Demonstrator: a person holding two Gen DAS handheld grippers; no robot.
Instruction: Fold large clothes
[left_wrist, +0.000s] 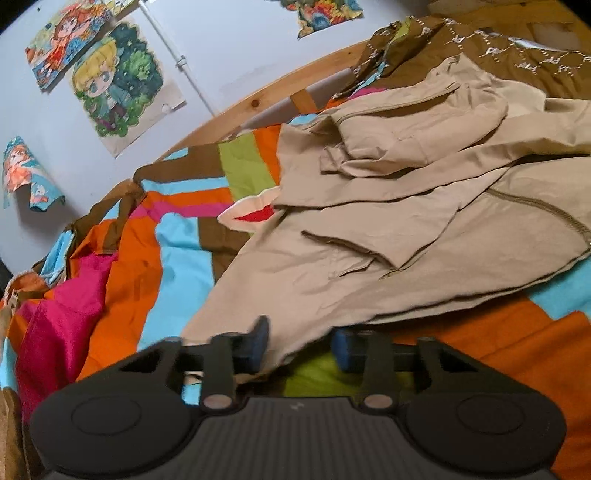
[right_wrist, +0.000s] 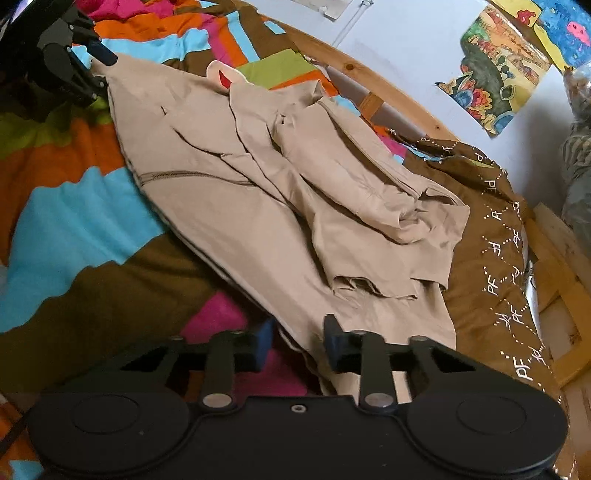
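Note:
A large beige garment (left_wrist: 406, 206) lies crumpled and partly folded on the bed. Its near hem corner runs between the fingers of my left gripper (left_wrist: 300, 347). The jaws stand a little apart, and green bedspread shows between the cloth and the right pad. In the right wrist view the same garment (right_wrist: 258, 192) stretches away from me. Its other near corner lies between the fingers of my right gripper (right_wrist: 298, 341), whose jaws also stand narrowly apart. A blue fingertip (right_wrist: 105, 53) of the left gripper sits at the garment's far corner.
The bed carries a patchwork bedspread (left_wrist: 177, 266) in orange, blue, pink, green and brown. A brown patterned cover (right_wrist: 491, 229) lies bunched beyond the garment. A wooden bed rail (left_wrist: 280, 92) runs along a wall hung with drawings (left_wrist: 118, 85). A cream and red scrap (left_wrist: 255, 214) peeks from under the garment.

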